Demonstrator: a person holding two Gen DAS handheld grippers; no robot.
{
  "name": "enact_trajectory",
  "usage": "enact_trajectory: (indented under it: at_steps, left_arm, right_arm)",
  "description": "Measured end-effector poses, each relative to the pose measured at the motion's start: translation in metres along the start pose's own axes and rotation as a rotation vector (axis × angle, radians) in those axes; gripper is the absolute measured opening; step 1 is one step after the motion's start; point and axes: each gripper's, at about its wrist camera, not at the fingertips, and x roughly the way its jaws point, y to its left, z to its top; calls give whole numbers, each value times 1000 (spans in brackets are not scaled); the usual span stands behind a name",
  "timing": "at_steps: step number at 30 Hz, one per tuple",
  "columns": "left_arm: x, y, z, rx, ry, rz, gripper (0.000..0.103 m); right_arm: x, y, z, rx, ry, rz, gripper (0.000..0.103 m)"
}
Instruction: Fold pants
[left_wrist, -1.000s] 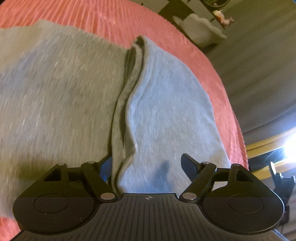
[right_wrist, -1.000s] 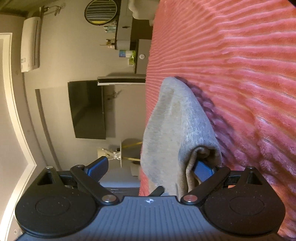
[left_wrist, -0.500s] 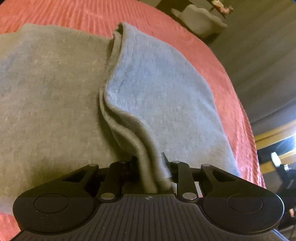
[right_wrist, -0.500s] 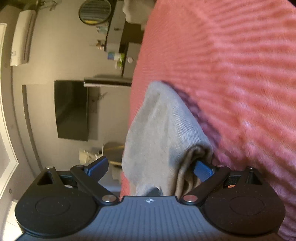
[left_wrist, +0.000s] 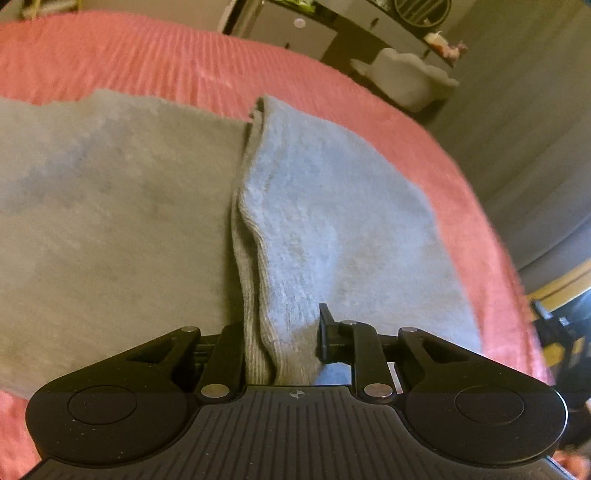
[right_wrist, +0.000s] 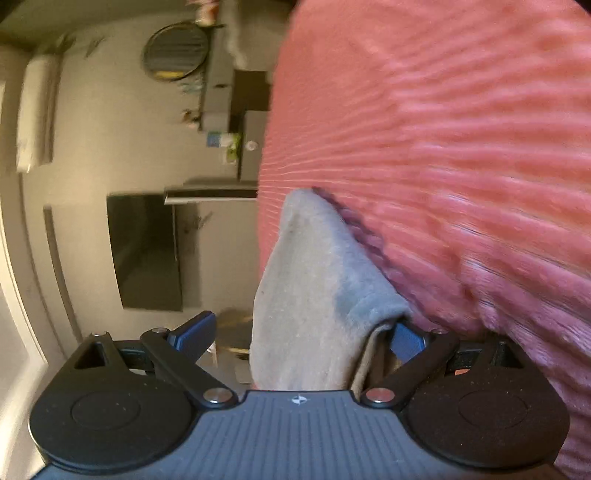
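The grey pants (left_wrist: 110, 221) lie on a pink ribbed bedspread (left_wrist: 166, 62). A folded layer of them (left_wrist: 332, 221) rises as a ridge down the middle of the left wrist view. My left gripper (left_wrist: 280, 350) is shut on the near end of that folded edge. In the right wrist view, another end of the grey pants (right_wrist: 314, 295) hangs between the jaws. My right gripper (right_wrist: 299, 336) stands wide open, with the cloth draped over its right finger (right_wrist: 406, 338).
The bed edge falls off to the right in the left wrist view. A white chair (left_wrist: 406, 81) and dark furniture stand beyond it. In the right wrist view a dark TV (right_wrist: 147, 254), shelves and a round mirror (right_wrist: 177, 50) line the wall.
My left gripper went from open to shut on the folded edge, and has since drawn back so more bedspread shows. My right gripper stays open with cloth over one finger.
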Motion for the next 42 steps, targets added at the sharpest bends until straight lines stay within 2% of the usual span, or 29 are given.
enact_trajectory:
  at_steps: [3,11,13,15,17,18,20,23,25,27,28,30,33,34,35,36,37,38,39,42]
  left_arm:
    - [6,5,-6,-14,-1,19,23]
    - [-15,-8,-22,53,-92,84,23]
    - [-13,-6,-26,57,-102,121,24]
    - [-6,2,-31,37,-95,125,26]
    - [-8,6,-30,24,-102,103,32]
    - [-12,8,-27,18,-104,104,40]
    - [-26,18,-22,-19,-131,138,48]
    - [-46,27,-8,-77,-177,195,52]
    - [-61,25,7,-91,-230,159,56]
    - [-65,11,23,-47,-255,98,71]
    - [-62,1,31,-11,-258,67,73]
    - [-46,-21,46,79,-244,44,75]
    - [-9,-49,59,226,-201,89,77]
    - [4,-55,59,269,-185,118,77]
    - [22,-58,61,316,-163,182,77]
    - [36,-56,59,344,-132,269,76]
    - [53,-52,60,361,-90,368,78]
    - [62,-42,60,343,-73,394,89]
    - [61,-32,61,298,-93,371,93]
    - [50,-14,61,232,-105,348,94]
  right_arm:
    - [-4,0,-3,-9,-11,-17,96]
    - [1,11,-6,-91,28,-41,96]
    - [-1,7,-5,-90,18,-41,96]
    - [0,4,-3,-81,-3,-63,91]
    - [3,4,-5,-79,-15,-88,90]
    - [4,8,-5,-89,-4,-93,91]
    - [3,16,-4,-110,47,-126,94]
    - [-15,33,0,-145,20,-130,96]
    - [-29,46,3,-216,-20,-111,96]
    - [-36,61,2,-330,-54,-76,96]
    - [-34,69,-2,-408,-72,-67,96]
    - [-23,77,-12,-524,-93,-120,96]
    - [8,79,-33,-734,-77,-263,91]
    - [20,78,-38,-796,-58,-345,90]
    - [29,76,-37,-794,-25,-409,89]
    - [34,73,-34,-772,-5,-434,89]
    - [37,73,-31,-766,1,-460,89]
    - [40,73,-30,-791,4,-501,89]
    - [41,74,-31,-825,7,-521,92]
    - [48,75,-35,-851,22,-544,97]
